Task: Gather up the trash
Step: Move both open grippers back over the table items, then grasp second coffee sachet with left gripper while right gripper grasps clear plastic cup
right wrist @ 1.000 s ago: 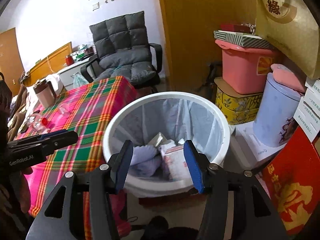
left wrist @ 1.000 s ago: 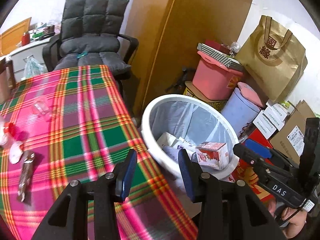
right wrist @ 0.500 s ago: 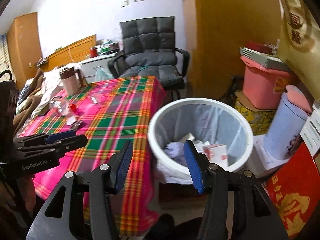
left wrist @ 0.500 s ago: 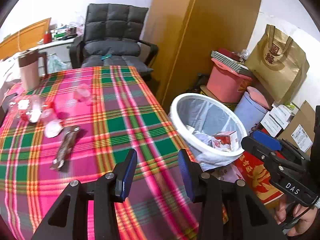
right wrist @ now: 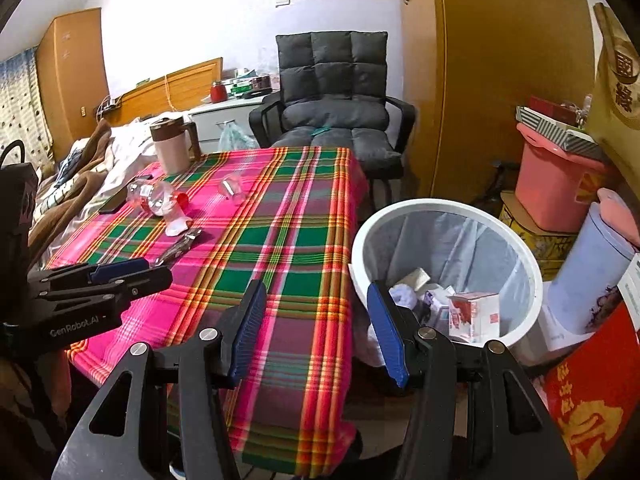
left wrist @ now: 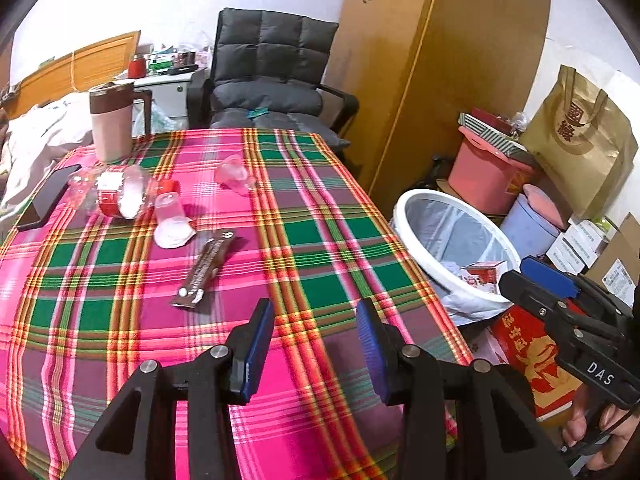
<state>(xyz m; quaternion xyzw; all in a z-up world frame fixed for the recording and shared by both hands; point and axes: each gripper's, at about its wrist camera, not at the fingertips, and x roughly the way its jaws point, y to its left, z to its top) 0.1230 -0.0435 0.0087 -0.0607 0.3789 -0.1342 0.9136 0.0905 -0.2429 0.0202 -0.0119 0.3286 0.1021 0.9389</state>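
Now both tools are spread wide with nothing between their pads: the left gripper [left wrist: 316,344] hovers over the plaid table [left wrist: 320,240], the right gripper [right wrist: 316,328] over its edge beside the white bin [right wrist: 516,248]. On the cloth lie a brown wrapper [left wrist: 202,268], a crushed bottle [left wrist: 116,194] and 2 clear cups [left wrist: 170,216].

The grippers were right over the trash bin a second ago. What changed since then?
Both grippers pulled back from the white trash bin and swung left toward the table. The left gripper now hangs over the plaid cloth, facing the brown wrapper. The right gripper sits between table and bin. Nothing was grabbed or dropped: both stayed open and empty. The bottle, cups and the trash in the bin did not move.
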